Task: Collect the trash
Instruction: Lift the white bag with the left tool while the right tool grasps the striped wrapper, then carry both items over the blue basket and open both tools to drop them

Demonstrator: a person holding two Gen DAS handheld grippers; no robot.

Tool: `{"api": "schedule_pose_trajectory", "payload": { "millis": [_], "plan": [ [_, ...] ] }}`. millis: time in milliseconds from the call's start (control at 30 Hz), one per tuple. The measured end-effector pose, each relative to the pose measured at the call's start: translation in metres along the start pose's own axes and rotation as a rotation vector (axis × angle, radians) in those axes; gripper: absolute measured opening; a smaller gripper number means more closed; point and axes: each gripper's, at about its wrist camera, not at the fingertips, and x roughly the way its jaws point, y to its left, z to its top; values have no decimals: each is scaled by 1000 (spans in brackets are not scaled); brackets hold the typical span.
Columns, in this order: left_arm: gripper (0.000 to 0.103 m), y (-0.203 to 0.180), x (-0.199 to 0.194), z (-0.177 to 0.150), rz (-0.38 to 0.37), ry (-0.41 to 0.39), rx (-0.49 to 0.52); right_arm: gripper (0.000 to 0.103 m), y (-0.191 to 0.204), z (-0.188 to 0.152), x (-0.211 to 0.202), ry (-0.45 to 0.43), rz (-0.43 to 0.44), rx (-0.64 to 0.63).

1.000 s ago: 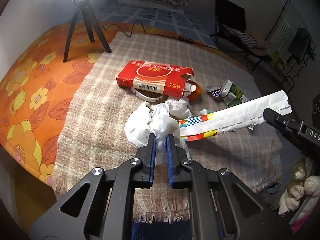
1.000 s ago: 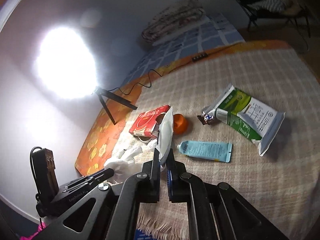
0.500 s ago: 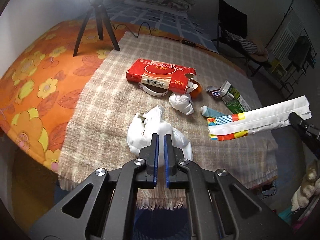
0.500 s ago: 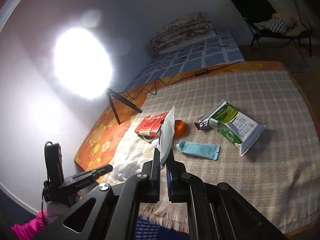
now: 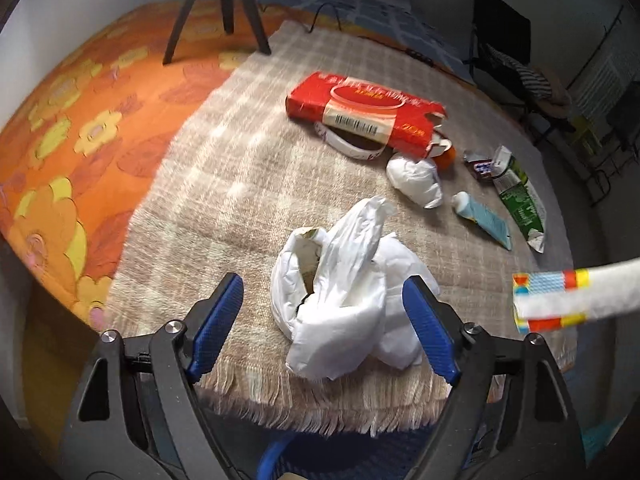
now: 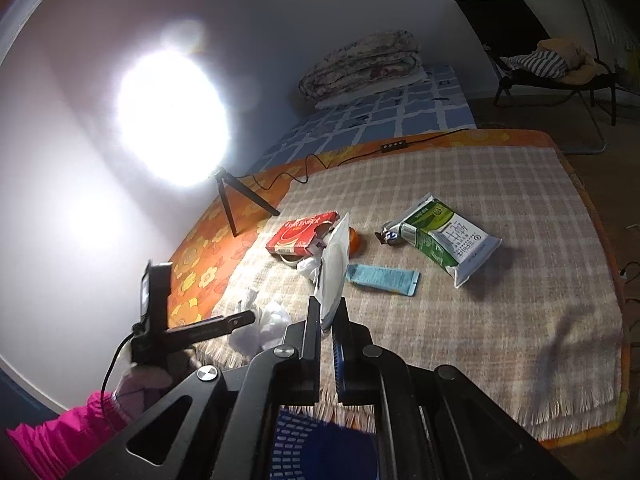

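My left gripper (image 5: pixel 320 312) hangs spread wide around the white bag (image 5: pixel 344 304); right gripper (image 6: pixel 327 320) clamps the wrapper (image 6: pixel 334 276). Next, I think: wrapper into the blue basket (image 6: pixel 320 452) below.

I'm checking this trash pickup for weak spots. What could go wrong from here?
1. The white crumpled bag lies at the fringed blanket edge between the open left tool fingers; a nudge could push it off, possibly missing the blue basket below.
2. The right tool pinches only one end of the long wrapper; it may slip out.
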Motion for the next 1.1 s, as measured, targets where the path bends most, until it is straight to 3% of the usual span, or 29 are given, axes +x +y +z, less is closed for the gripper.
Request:
{"api": "schedule_pose_trajectory", "payload": {
  "millis": [67,100,233,533,867,1100],
  "plan": [
    [75,1,6,-1,12,11,0,3,1,-3,-1,4,-1,-3],
    [61,2,9,-2,1,20,-4,3,1,-4,-2,6,-3,-4],
    [52,-3,8,-4,-6,17,8,3,2,-10,-5,14,-2,-5],
    [50,-18,-34,-21,-28,-46,64,3,13,-20,-25,19,6,-42],
    [50,-35,-96,-65,-49,-114,118,3,24,-45,-46,48,21,-90],
    [50,-48,-109,-104,-30,-112,174,3,21,-78,-51,95,6,-100]
  ]
}}
